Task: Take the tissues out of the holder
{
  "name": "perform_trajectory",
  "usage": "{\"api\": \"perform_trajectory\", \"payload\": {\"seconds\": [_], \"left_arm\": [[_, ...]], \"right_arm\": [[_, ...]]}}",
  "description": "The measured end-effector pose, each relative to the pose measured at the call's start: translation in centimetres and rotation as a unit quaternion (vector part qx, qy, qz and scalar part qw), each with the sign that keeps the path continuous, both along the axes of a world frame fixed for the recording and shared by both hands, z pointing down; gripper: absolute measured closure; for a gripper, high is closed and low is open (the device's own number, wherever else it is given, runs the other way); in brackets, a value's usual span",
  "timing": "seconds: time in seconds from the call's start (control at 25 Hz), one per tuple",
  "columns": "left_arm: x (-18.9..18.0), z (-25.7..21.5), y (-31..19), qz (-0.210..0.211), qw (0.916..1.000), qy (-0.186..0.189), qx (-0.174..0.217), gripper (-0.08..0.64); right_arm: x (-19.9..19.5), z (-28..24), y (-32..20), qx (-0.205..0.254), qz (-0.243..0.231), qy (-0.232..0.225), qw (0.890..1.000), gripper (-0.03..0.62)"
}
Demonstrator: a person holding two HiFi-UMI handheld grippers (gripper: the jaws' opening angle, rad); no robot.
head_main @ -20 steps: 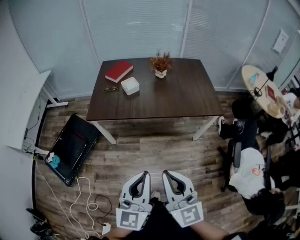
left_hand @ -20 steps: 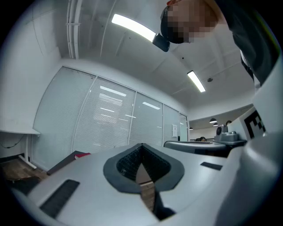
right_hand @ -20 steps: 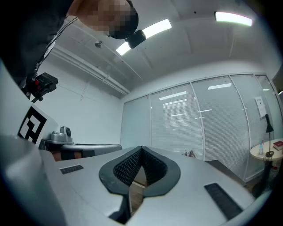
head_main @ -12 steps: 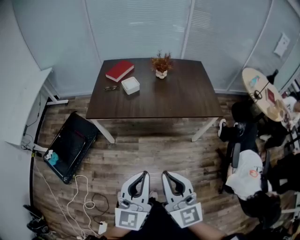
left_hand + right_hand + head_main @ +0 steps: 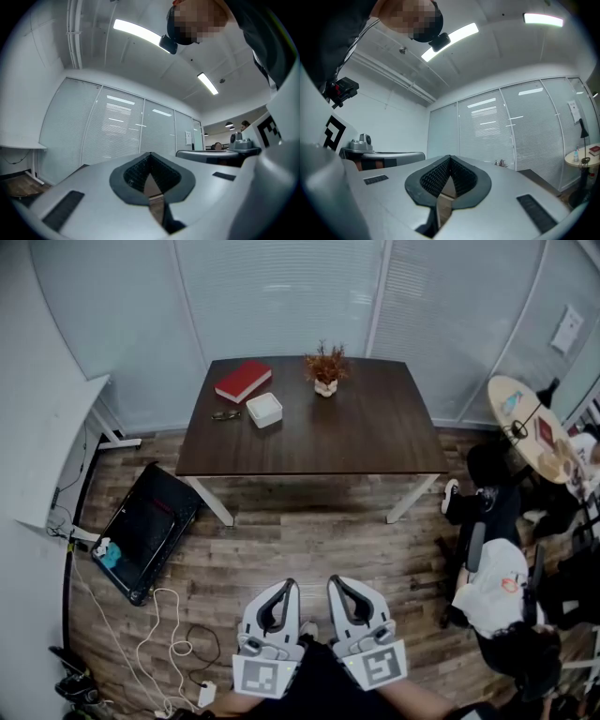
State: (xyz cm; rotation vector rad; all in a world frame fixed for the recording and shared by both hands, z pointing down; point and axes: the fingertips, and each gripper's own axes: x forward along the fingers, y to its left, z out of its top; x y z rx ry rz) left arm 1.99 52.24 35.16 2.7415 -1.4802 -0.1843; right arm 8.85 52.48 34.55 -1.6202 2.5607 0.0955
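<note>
- I hold the left gripper (image 5: 287, 588) and right gripper (image 5: 336, 582) above the floor (image 5: 309, 531), jaws together, empty.
- The white tissue holder (image 5: 264, 410) sits on the table (image 5: 356, 442), well apart.

The bench (image 5: 337, 442) is dark wood, smooth with a soft shine. On the bench, the holder (image 5: 264, 410) looks like smooth white plastic and the red book (image 5: 243, 381) has a dull cover. Below the bench, the floor (image 5: 309, 540) is streaky brown wood planks. The left hand-held gripper (image 5: 292, 585) and right hand-held gripper (image 5: 333, 579) are smooth pale plastic with bumpy black pads (image 5: 136, 171).

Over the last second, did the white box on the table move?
No. The box keeps its place beside the red book on the table.
</note>
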Motion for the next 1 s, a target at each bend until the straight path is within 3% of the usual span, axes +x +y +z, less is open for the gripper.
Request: {"api": "perform_trajectory", "payload": {"seconds": [1.0], "left_arm": [[0.6, 0.2, 0.1, -0.018, 0.9994, -0.026, 0.010, 0.561]], "right_arm": [[0.1, 1.1, -0.7, -0.007, -0.017, 0.004, 1.000, 0.586]]}}
